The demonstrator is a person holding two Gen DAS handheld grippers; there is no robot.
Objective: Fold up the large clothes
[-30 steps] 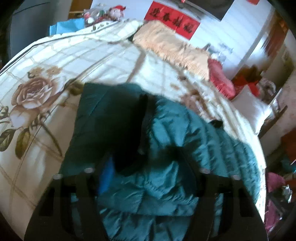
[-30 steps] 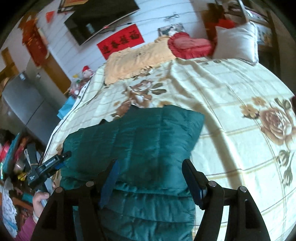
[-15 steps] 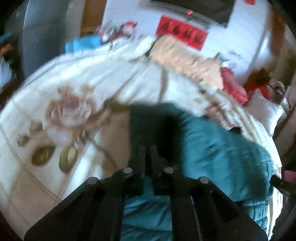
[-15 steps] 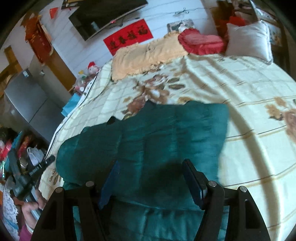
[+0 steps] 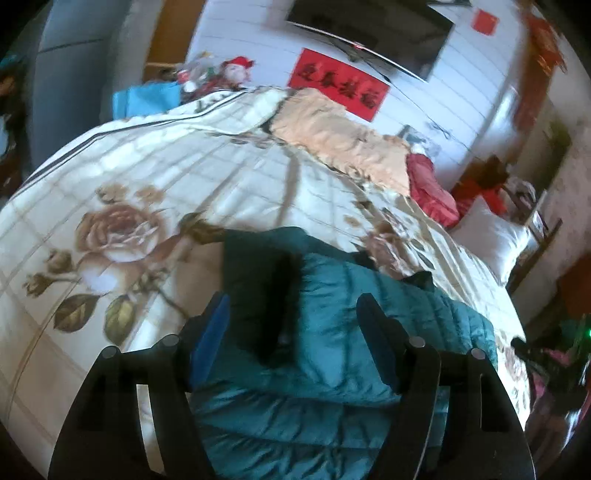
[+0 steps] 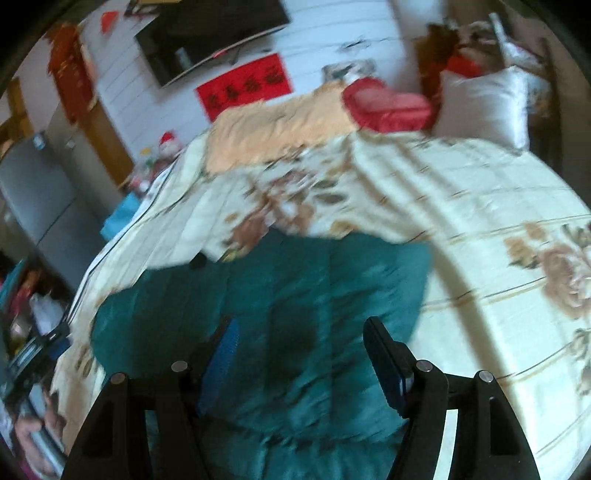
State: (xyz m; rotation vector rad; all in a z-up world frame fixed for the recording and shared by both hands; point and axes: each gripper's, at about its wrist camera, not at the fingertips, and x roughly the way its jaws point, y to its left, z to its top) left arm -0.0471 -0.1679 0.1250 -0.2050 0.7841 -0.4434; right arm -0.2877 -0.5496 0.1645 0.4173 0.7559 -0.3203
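I see teal jacket (image 5: pixel 369 332): quilted puffy cloth, slight sheen. Bedspread (image 5: pixel 147 177): smooth satiny floral cloth. White pillow (image 6: pixel 484 103): glossy fabric.

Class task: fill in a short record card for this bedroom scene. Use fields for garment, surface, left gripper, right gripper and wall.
garment: teal quilted jacket, folded over itself
surface: floral bedspread
left gripper: jaws opening, above the jacket, nothing gripped
right gripper: open, above the jacket
wall: red banner under a television
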